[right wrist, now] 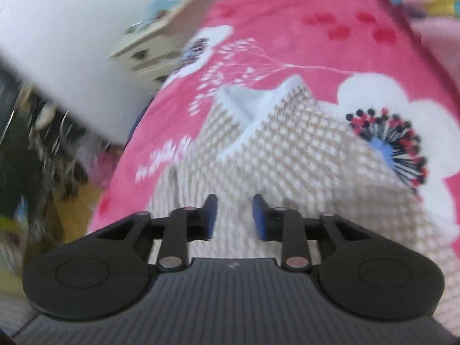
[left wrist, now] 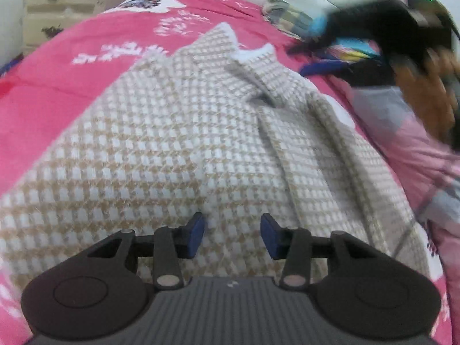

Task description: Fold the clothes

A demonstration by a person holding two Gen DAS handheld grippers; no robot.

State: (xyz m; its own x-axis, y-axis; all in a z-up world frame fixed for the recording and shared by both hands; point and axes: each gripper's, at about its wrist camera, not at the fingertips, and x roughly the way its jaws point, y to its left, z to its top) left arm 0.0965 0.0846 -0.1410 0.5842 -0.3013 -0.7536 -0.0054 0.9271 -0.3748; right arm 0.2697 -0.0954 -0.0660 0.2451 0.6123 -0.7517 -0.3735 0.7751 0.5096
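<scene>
- Bedspread [left wrist: 72, 92]: pink, white floral print, covers the bed; fills the frame edges.
- Sweater [left wrist: 161, 155]: beige-and-white houndstooth knit, spread across frame centre on the bedspread; right side doubled over in a long lengthwise pleat, white-edged collar [left wrist: 253, 54] at upper centre. Judged mid-fold; next move calls for gripping an edge.
- Dresser [left wrist: 63, 8]: cream, upper left.
- Right gripper [right wrist: 234, 215]: partly open, empty, over the knit; motion-blurred.
- Left gripper [left wrist: 233, 234]: parted wide, empty, over the hem area.

Right gripper [right wrist: 234, 215] parted, empty, above houndstooth garment [right wrist: 287, 155] on pink floral bedspread [right wrist: 287, 37].
</scene>
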